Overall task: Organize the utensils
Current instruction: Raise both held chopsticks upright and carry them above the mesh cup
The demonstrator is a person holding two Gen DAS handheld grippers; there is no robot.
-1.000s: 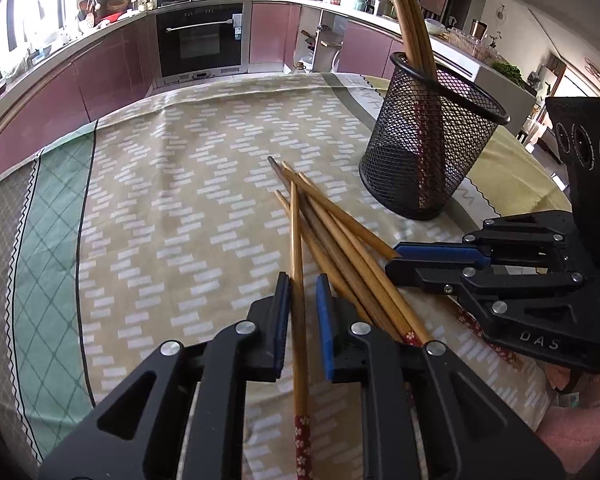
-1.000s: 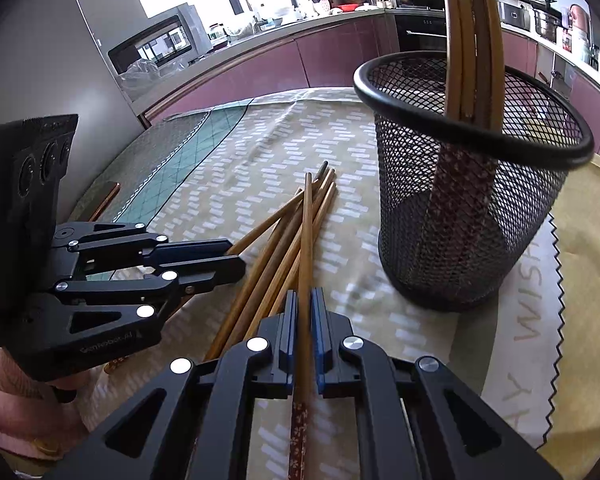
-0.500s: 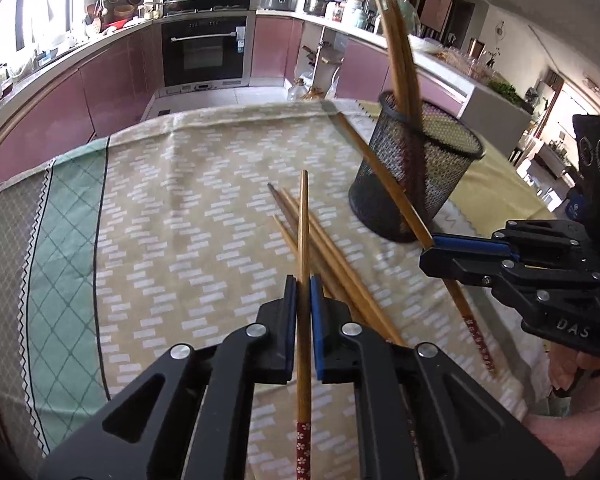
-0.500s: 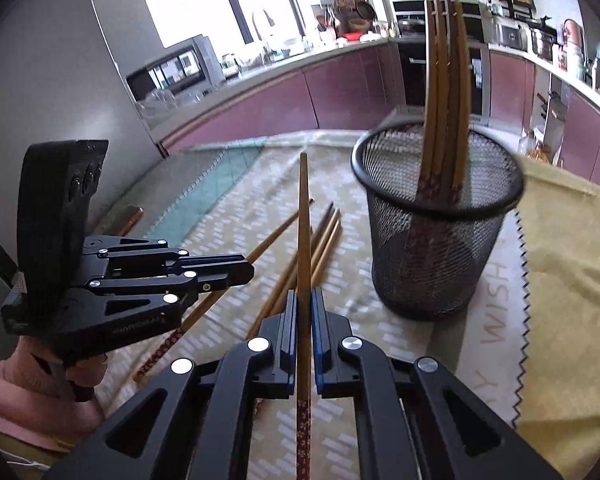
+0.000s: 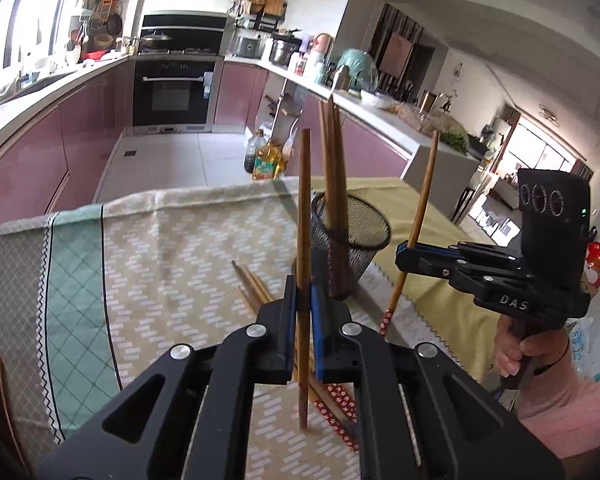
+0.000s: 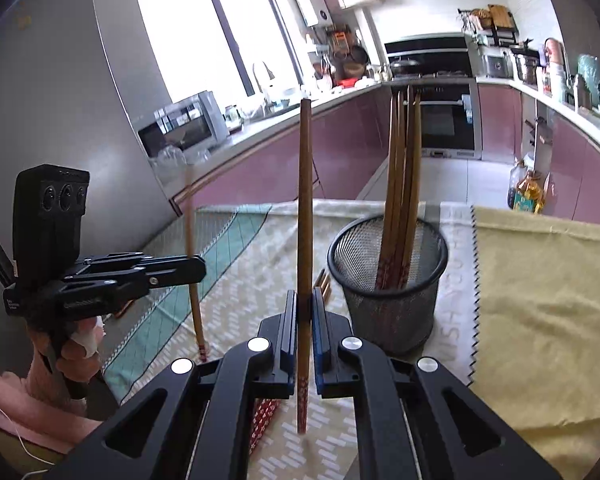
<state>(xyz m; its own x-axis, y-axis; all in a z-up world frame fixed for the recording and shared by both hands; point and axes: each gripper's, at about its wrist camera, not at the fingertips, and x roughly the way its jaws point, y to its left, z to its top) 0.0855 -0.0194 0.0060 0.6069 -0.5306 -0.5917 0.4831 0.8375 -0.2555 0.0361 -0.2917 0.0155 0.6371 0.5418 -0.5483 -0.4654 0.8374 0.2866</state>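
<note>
Left tongs (image 5: 301,304) and right tongs (image 6: 303,312) each pinch one upright chopstick near mesh cup (image 6: 388,280).

My left wrist camera sat just behind the left gripper (image 5: 302,300), looking forward along its fingers across the patterned tablecloth (image 5: 160,248) toward the oven (image 5: 172,92) and far counters. My right wrist camera sat the same way behind the right gripper (image 6: 304,312), facing the window (image 6: 204,36) and the same oven (image 6: 444,120). Both views were raised above the table and shared the mesh cup (image 5: 352,248) (image 6: 392,280), close ahead. Each camera also caught the other gripper at its side.
</note>
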